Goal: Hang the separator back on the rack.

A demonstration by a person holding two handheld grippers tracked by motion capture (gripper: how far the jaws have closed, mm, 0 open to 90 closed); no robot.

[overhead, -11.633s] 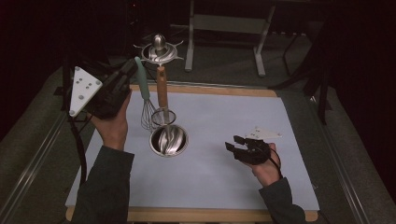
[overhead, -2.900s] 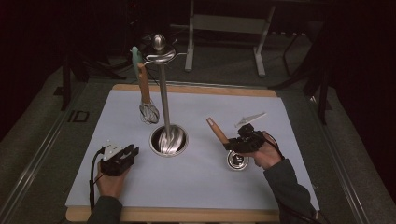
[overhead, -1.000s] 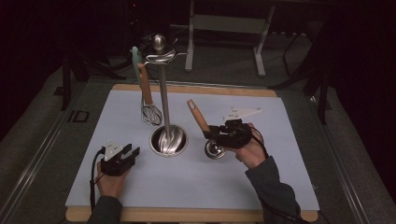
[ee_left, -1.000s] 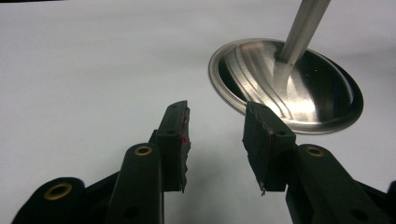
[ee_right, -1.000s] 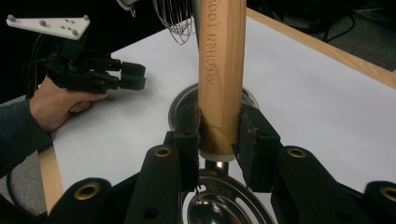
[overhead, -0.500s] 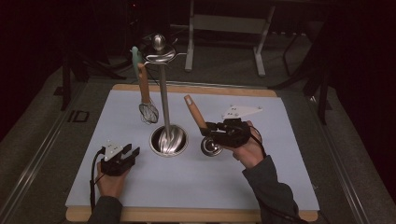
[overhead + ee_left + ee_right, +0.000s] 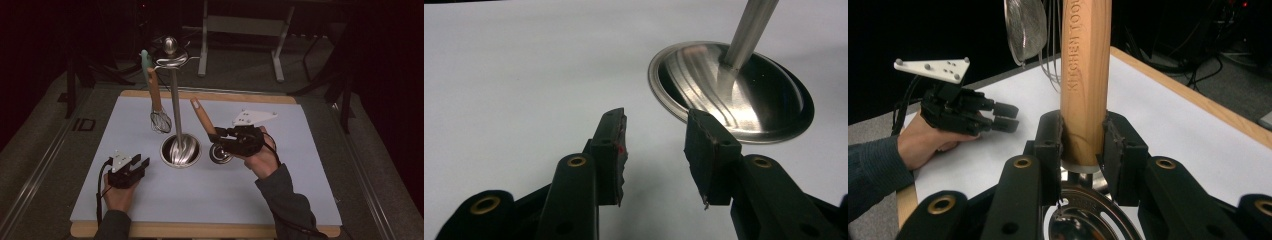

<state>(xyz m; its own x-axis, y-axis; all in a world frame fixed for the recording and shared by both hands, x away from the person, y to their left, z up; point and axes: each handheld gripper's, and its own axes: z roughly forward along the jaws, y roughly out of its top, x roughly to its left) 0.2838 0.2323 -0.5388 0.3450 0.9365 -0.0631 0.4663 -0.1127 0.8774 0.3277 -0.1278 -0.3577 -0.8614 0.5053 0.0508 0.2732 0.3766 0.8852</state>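
Two grippers: right gripper [image 7: 218,136] jaws clamp the wooden-handled utensil [image 7: 1085,75] low on its stiff, likely light handle, just beside the steel stand [image 7: 176,107]; left gripper [image 7: 655,147] jaws gape empty on the counter [image 7: 300,190], near the stand's base

The high view looked forward and down on the whole table [image 7: 300,200]. The left gripper view sat low and close, facing the stand's steel base [image 7: 744,95], which the high view shared [image 7: 181,150]. The right gripper view looked across the table [image 7: 1168,130] toward the left claw [image 7: 1007,117].
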